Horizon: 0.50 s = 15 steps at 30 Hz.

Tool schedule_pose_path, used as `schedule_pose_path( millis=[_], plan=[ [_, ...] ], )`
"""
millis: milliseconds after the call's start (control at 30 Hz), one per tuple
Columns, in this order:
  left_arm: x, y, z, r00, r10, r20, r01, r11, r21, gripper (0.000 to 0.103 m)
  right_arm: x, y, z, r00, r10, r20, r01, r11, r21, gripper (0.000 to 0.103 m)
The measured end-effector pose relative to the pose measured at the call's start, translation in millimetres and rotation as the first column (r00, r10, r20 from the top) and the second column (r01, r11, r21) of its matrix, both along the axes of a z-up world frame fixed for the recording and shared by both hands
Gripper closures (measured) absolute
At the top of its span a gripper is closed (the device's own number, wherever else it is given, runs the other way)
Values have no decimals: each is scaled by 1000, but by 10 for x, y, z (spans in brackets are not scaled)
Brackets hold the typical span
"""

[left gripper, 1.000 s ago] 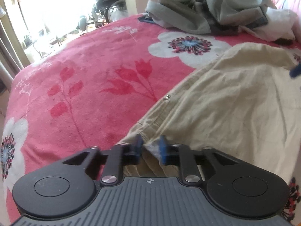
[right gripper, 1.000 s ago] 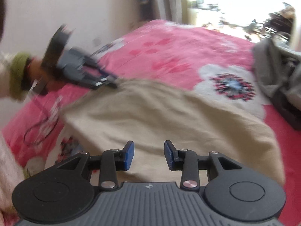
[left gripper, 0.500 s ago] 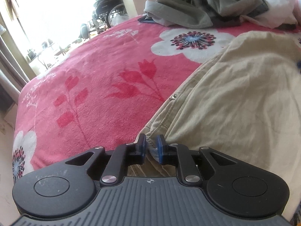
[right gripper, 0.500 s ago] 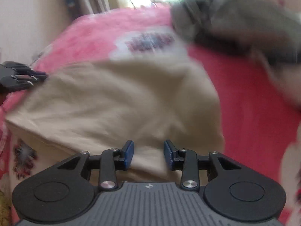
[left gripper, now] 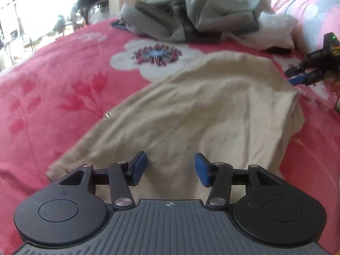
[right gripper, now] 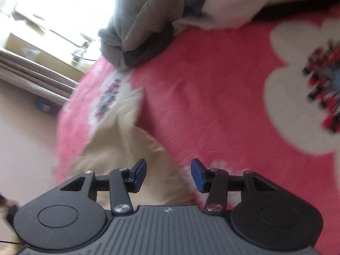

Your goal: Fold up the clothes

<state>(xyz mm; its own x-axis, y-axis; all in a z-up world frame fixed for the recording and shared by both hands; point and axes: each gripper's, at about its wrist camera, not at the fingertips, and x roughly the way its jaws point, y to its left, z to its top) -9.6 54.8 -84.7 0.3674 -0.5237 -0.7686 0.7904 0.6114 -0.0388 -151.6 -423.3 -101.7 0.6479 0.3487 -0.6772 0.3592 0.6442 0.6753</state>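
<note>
Both my grippers, left gripper [left gripper: 170,165] and right gripper [right gripper: 168,174], are opening their fingers, holding nothing. The tan shirt [left gripper: 201,114] looks soft and floppy; I'd pinch its corners.

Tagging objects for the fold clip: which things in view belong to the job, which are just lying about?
In the job:
- beige garment, lying flat on the bed
- left gripper, jaws opening above it, nothing pinched
- right gripper, jaws opening at the garment's edge, nothing pinched

Lying about:
- grey clothes pile
- white cloth
- pink flowered blanket
- pink pillow
</note>
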Motion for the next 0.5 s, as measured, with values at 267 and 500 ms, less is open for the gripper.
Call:
schedule_pose_path(
  millis=[267, 500],
  plan=[
    [51, 21, -85, 999, 20, -28, -20, 1000, -17, 52, 112, 30, -238, 993, 110, 30, -113, 989, 99, 58],
    [111, 34, -87, 998, 36, -57, -37, 999, -22, 52, 31, 123, 199, 977, 205, 60, -210, 974, 86, 91]
  ],
)
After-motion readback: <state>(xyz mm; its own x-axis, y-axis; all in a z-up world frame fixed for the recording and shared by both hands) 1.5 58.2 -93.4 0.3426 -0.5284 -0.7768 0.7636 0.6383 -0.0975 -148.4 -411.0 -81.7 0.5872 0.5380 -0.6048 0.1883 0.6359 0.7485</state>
